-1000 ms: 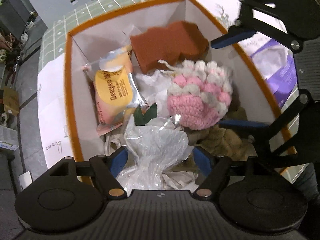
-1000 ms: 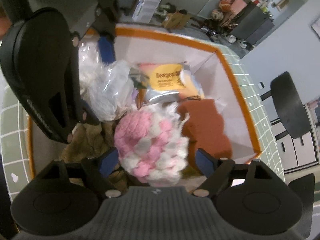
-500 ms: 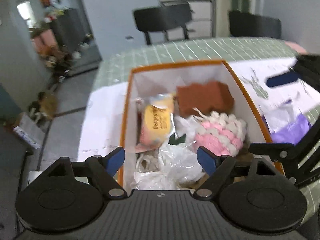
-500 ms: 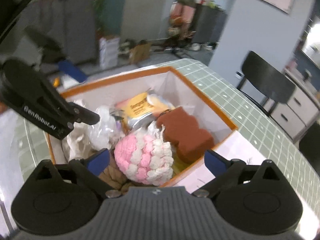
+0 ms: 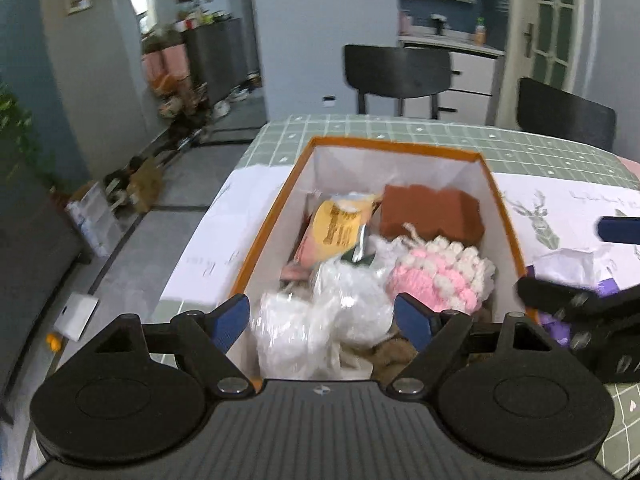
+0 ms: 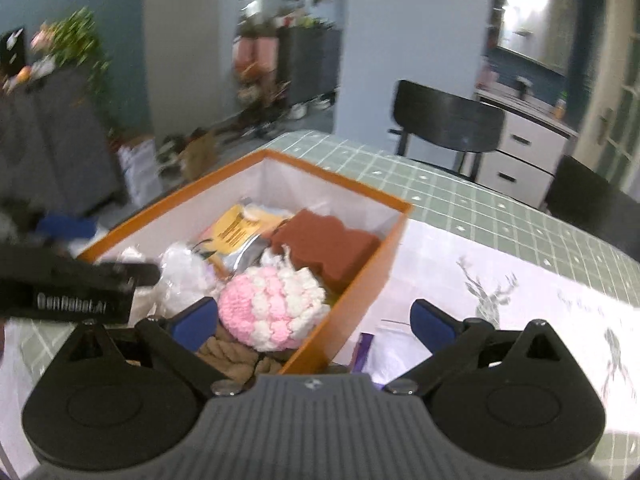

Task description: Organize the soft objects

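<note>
I had the worktop [image 5: 440, 140], with its green checked cloth, stretching away beyond both claws, there to carry the orange-rimmed box [image 5: 400, 148] at a height I could reach into from above. The box sat directly ahead of the left claw [image 5: 322, 320] and ahead and to the left of the right claw [image 6: 314, 320], open-topped so the soft things could simply be dropped in and kept together.

Inside, the brown sponge block [image 5: 432, 212] lay at the far end, flat against the back wall where it took least room. The pink-and-white crocheted piece [image 6: 272, 304] rested nearer, just beyond the right claw's left fingertip, on top of a tan cloth [image 6: 236, 356]. The crumpled clear plastic wrap [image 5: 320, 320] filled the corner nearest the left claw, and the yellow snack packet [image 5: 340, 228] leaned beyond it.

Both claws stood spread wide with nothing between their pads; I judged the box filled. Some purple and white wrapping [image 6: 372, 356] lay outside the box, just under the right claw.
</note>
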Demonstrator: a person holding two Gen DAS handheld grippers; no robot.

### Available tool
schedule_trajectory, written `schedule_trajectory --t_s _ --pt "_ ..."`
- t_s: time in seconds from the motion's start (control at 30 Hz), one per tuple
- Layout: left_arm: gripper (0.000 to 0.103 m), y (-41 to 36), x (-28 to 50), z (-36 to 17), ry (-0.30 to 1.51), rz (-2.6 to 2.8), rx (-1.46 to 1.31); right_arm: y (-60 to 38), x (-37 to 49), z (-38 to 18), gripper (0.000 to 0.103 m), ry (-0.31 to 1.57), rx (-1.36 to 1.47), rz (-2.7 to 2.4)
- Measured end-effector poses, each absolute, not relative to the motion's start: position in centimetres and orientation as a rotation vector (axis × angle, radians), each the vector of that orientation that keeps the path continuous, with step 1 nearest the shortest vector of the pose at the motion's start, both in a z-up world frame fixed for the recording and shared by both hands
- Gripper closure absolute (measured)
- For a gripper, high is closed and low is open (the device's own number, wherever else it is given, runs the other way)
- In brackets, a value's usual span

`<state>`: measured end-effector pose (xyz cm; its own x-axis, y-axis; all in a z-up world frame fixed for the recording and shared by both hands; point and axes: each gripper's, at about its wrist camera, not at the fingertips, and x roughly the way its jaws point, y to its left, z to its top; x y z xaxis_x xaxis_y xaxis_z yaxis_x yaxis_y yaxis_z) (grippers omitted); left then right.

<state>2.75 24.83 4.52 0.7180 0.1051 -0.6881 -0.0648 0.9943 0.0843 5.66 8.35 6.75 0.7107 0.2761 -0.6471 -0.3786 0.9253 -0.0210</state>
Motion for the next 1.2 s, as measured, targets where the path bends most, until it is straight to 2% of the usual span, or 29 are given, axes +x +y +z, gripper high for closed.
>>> schedule_trajectory --t_s 0.23,0.47,1.2 --pt "0.007 24.9 2.1 3.1 0.794 0.137 -0.054 7.8 5.0 6.2 0.003 0.737 -0.066 0.268" --pt "0.002 23.2 1.1 3.1 0.774 0.178 0.01 7.1 4.1 4.8 0.003 0.767 -0.014 0.245" --pt "0.002 23.0 0.2 2.9 0.779 0.183 0.027 6.8 3.1 4.2 0.003 0.791 -0.029 0.218"
